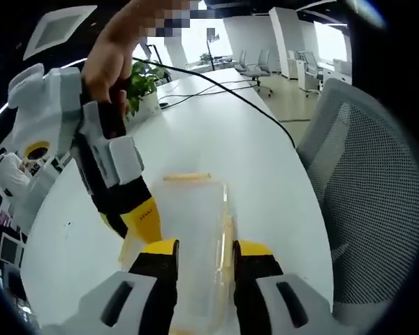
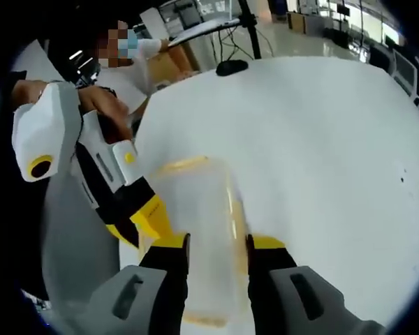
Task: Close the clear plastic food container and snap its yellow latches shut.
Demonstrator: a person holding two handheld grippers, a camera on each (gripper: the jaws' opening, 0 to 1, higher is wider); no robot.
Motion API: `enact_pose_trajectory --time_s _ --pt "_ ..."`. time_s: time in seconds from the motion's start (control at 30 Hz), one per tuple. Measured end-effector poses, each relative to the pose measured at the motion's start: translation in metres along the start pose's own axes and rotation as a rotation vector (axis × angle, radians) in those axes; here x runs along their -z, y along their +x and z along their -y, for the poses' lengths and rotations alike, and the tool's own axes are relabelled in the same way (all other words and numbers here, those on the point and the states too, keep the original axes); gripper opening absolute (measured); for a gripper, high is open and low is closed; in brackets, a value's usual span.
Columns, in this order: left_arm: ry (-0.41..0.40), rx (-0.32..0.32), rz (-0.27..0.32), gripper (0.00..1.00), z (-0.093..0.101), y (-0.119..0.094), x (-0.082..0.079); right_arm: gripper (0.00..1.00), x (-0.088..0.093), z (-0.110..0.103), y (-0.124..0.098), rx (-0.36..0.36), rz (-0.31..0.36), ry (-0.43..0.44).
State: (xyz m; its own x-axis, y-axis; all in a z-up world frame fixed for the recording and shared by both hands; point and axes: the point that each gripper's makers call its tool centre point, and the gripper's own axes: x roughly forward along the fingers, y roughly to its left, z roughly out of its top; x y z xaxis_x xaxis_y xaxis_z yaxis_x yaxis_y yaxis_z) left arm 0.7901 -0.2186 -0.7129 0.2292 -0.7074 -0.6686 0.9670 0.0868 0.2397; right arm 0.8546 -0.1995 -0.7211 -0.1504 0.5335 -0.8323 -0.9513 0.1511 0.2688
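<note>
Container [image 1: 192, 237] lies on the white tabletop [image 1: 216, 139], clear, lid down on it, with yellow latches [image 1: 187, 177] showing at its far end and along one side. In your left gripper view, your left gripper [image 1: 204, 252] has its fingers spread, one either side of the near end; contact is unclear. Your right gripper [image 1: 141, 218] comes in from 10 o'clock, its yellow tip against the container's left edge. In your right gripper view, your right gripper [image 2: 216, 246] likewise straddles the container [image 2: 199, 230], fingers apart, while your left gripper [image 2: 150, 216] touches its left side. A mesh chair [image 1: 366, 188] stands at 3 o'clock.
</note>
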Motion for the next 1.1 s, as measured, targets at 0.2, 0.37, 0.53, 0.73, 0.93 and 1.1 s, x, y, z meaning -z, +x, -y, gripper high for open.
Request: enact_pose_trajectory --time_s 0.2,0.37,0.53,0.73,0.93,1.1 --pt "-0.041 -0.019 -0.022 0.38 -0.002 -0.002 0.005 0.33 0.001 0.003 -0.007 0.065 0.056 -0.023" --pt "-0.080 -0.047 -0.002 0.38 -0.009 -0.013 0.004 0.36 0.000 0.004 -0.017 0.095 0.106 -0.012" --pt "-0.130 -0.083 0.019 0.40 -0.020 -0.023 0.006 0.38 0.002 0.002 -0.028 0.139 0.138 -0.031" --pt "-0.178 -0.112 0.018 0.44 -0.027 -0.033 0.013 0.43 0.005 -0.003 -0.040 0.190 0.184 -0.040" --pt "-0.226 -0.132 0.018 0.49 -0.032 -0.041 0.021 0.47 0.015 -0.007 -0.047 0.229 0.209 -0.040" --pt "-0.279 -0.151 0.018 0.53 -0.035 -0.046 0.031 0.51 0.030 -0.014 -0.051 0.265 0.218 -0.037"
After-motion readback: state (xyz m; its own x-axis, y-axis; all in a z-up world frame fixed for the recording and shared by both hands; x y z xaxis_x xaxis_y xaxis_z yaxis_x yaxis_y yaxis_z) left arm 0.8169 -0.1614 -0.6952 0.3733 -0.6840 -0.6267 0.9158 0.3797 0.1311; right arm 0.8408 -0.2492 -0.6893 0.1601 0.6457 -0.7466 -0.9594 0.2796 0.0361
